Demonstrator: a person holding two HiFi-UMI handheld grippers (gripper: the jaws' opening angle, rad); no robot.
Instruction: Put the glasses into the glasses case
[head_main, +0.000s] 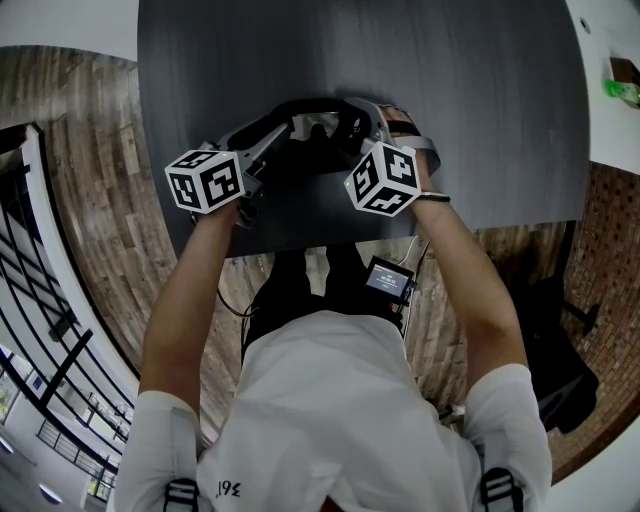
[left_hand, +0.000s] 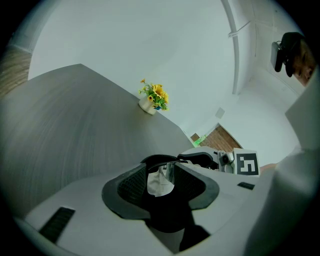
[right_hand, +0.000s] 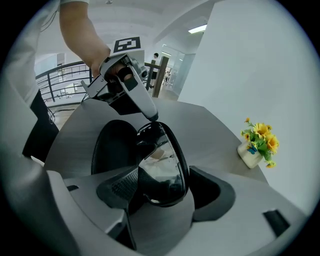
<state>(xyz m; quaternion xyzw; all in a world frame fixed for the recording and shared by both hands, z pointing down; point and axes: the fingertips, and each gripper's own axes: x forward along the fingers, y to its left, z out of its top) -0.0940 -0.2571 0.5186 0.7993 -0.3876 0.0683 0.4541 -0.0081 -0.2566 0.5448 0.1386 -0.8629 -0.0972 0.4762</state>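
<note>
Dark glasses (head_main: 320, 103) hang just above the grey table (head_main: 480, 120), stretched between my two grippers. My left gripper (left_hand: 165, 187) is shut on the far end of the frame; a lens (left_hand: 160, 181) shows between its pads. The near lens (right_hand: 165, 160) sits inside my right gripper (right_hand: 167, 187). That lens leans on the left pad, and a strip of table shows before the right pad (right_hand: 212, 187), so this gripper is open. The black glasses case (right_hand: 112, 147) lies open on the table beside the glasses, on the person's side.
A small vase of yellow flowers (right_hand: 257, 145) stands farther back on the table, also in the left gripper view (left_hand: 152, 100). The table's near edge (head_main: 300, 245) runs just behind the grippers. A small screen device (head_main: 388, 278) hangs at the person's waist.
</note>
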